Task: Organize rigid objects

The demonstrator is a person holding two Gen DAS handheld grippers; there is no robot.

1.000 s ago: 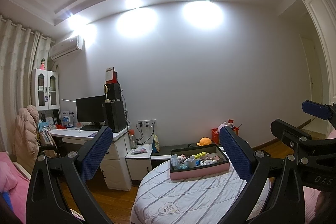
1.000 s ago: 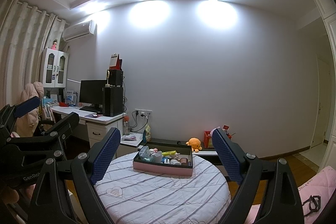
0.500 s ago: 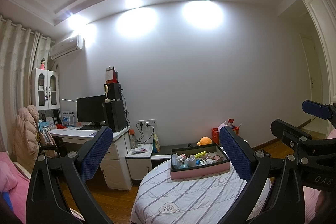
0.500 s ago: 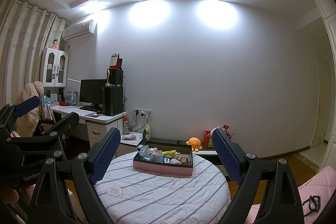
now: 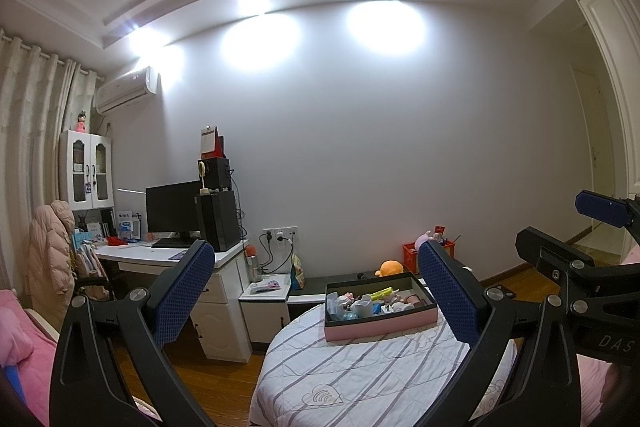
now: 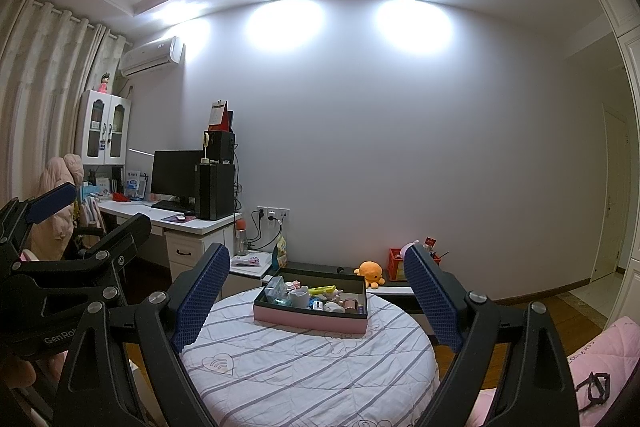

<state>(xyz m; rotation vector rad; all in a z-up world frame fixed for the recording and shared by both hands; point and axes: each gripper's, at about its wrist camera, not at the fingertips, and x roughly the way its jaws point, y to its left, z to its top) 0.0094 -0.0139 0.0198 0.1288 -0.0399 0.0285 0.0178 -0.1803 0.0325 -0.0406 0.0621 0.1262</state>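
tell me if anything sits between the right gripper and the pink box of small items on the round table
Nothing visible does. The right gripper is open and empty, and only bare striped tablecloth lies between it and the pink box. The left gripper hangs off to the side, clear of that path.

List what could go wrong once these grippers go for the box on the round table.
1. The pink box is packed with small items, a white cup among them; the open right gripper may nudge neighbours when picking one.
2. The quilted cover looks soft, so the box may slide if pushed.
3. The left gripper stands close beside the right; they may collide.
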